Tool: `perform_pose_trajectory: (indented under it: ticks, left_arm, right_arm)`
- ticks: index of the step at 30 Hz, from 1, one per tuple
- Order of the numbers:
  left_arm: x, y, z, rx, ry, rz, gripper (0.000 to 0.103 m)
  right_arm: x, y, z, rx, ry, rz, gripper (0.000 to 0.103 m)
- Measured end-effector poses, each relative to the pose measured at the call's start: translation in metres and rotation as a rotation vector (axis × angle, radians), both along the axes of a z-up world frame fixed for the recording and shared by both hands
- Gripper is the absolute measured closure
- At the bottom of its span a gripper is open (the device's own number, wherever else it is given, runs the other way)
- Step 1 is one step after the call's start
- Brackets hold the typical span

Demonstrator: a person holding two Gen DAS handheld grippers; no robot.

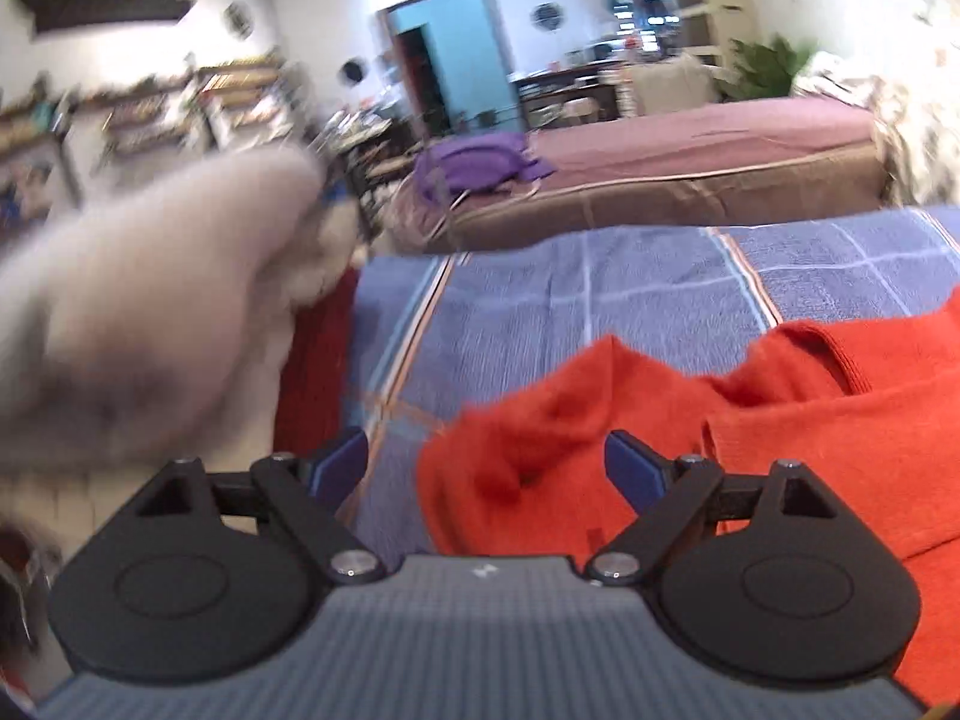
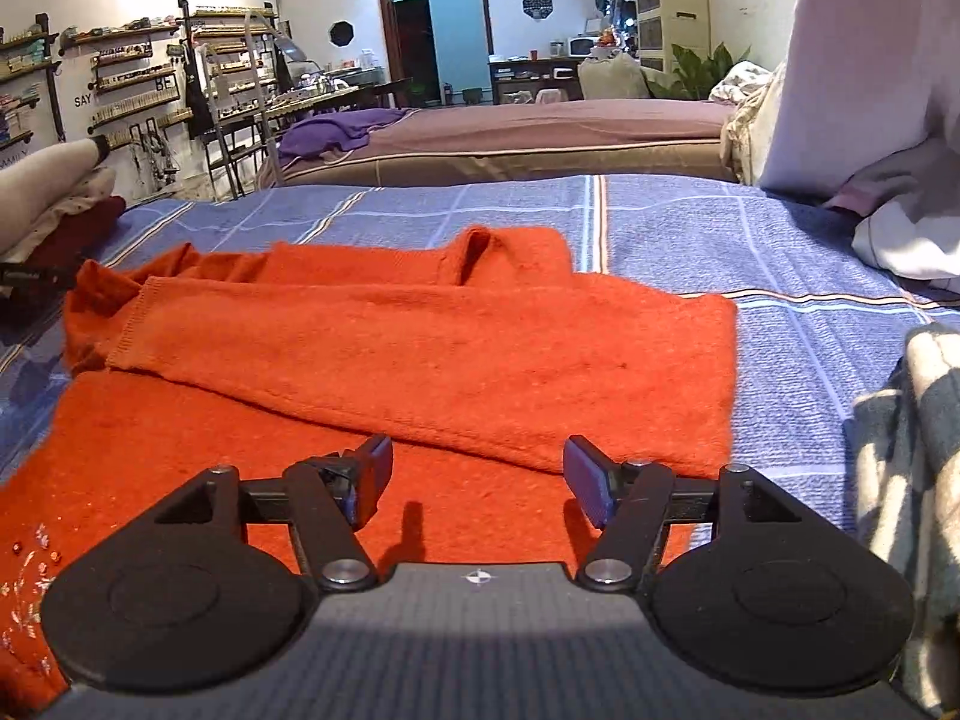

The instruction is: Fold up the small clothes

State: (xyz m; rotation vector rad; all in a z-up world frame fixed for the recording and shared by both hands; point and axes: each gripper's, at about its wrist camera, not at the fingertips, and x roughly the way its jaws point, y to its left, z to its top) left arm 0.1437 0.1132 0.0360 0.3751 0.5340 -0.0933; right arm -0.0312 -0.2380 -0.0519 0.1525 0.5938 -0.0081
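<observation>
1. The left gripper (image 1: 486,468) stands with its jaws wide apart; nothing is between the blue pads, and they touch nothing. A bunched edge of the orange sweater (image 1: 780,414) lies just below and ahead of it.
2. The right gripper (image 2: 477,483) is likewise spread wide and holds nothing; it hovers over the sweater's flat front panel, the pads clear of the cloth.
3. One orange sweater (image 2: 420,348) lies on the blue checked bedspread (image 2: 750,240), a sleeve folded across its body and the collar raised at the far side. Small embroidered flowers (image 2: 27,588) show at the lower left of the right wrist view.
4. One stack of folded clothes (image 2: 54,204) sits at the left edge of the bed: a pale piece on top, a dark red one beneath. In the left wrist view it is blurred.
5. One checked cloth (image 2: 906,456) lies at the right edge; pale fabric (image 2: 900,240) is heaped beyond it.
6. One second bed (image 2: 540,132) stands behind, with one purple cloth (image 2: 342,126) on it.
</observation>
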Motion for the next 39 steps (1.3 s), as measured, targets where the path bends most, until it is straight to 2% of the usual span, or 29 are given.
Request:
perform_pose_trajectory:
  ticks: [2,3,5,7,8,11,12,13,14,15,16,17,19,20,23,25,27,29,31,34,37,39]
  left_arm:
    - [0.03,-0.012,0.006,0.077,0.005,-0.042,0.015]
    - [0.045,-0.019,0.006,0.105,0.028,-0.051,0.008]
    - [0.081,-0.031,0.0,0.116,0.133,-0.088,0.006]
    - [0.111,-0.04,-0.012,0.083,0.21,-0.123,0.006]
    - [0.122,-0.046,-0.019,0.091,0.232,-0.126,0.006]
    - [0.142,-0.063,-0.05,0.167,0.314,-0.156,0.006]
    - [0.144,-0.068,-0.062,0.19,0.369,-0.193,0.017]
    - [0.143,-0.071,-0.071,0.196,0.404,-0.232,0.037]
    - [0.14,-0.071,-0.073,0.167,0.395,-0.253,0.046]
    - [0.138,-0.069,-0.073,0.121,0.407,-0.252,0.077]
    - [0.14,-0.067,-0.071,0.081,0.429,-0.221,0.093]
    - [0.141,-0.064,-0.068,0.079,0.428,-0.183,0.094]
    - [0.137,-0.058,-0.057,0.113,0.382,-0.162,0.096]
    - [0.134,-0.053,-0.047,0.106,0.348,-0.144,0.096]
    - [0.128,-0.025,0.0,-0.005,0.207,0.019,0.096]
    - [0.118,0.002,0.043,-0.085,0.055,0.133,0.096]
    - [0.104,0.023,0.086,-0.129,-0.084,0.23,0.096]
    - [0.086,0.044,0.122,-0.199,-0.167,0.297,0.095]
    - [0.068,0.058,0.146,-0.278,-0.187,0.302,0.095]
    - [0.036,0.052,0.155,-0.275,-0.218,0.257,0.094]
    - [0.0,0.024,0.143,-0.277,-0.201,0.166,0.093]
    - [-0.022,-0.015,0.118,-0.224,-0.183,0.07,0.091]
  right_arm:
    - [0.004,0.006,-0.003,0.002,0.019,0.012,0.0]
    - [0.005,0.009,-0.003,0.01,0.03,0.017,0.0]
    - [0.005,0.011,-0.004,0.022,0.044,0.015,0.0]
    - [0.002,0.012,-0.005,0.032,0.057,0.009,0.0]
    - [0.001,0.011,-0.005,0.042,0.068,0.002,0.0]
    - [-0.005,0.005,-0.006,0.084,0.095,-0.018,0.0]
    - [-0.009,0.002,-0.007,0.092,0.102,-0.031,0.0]
    - [-0.011,0.0,-0.008,0.098,0.112,-0.04,0.0]
    - [-0.014,-0.003,-0.008,0.098,0.119,-0.049,0.0]
    - [-0.016,-0.005,-0.009,0.096,0.122,-0.064,0.0]
    - [-0.018,-0.007,-0.01,0.098,0.125,-0.076,0.0]
    - [-0.019,-0.01,-0.011,0.103,0.13,-0.085,0.0]
    - [-0.019,-0.013,-0.014,0.113,0.14,-0.099,0.0]
    - [-0.018,-0.014,-0.015,0.118,0.146,-0.098,0.0]
    - [-0.018,-0.013,-0.015,0.134,0.136,-0.08,0.0]
    - [-0.019,-0.012,-0.015,0.137,0.132,-0.07,0.0]
    - [-0.02,-0.012,-0.016,0.149,0.13,-0.067,0.0]
    - [-0.02,-0.012,-0.016,0.155,0.127,-0.061,0.0]
    - [-0.021,-0.012,-0.016,0.162,0.123,-0.059,0.0]
    - [-0.02,-0.011,-0.016,0.171,0.119,-0.052,0.0]
    - [-0.02,-0.009,-0.016,0.171,0.115,-0.035,0.0]
    - [-0.021,-0.007,-0.015,0.17,0.113,-0.026,0.0]
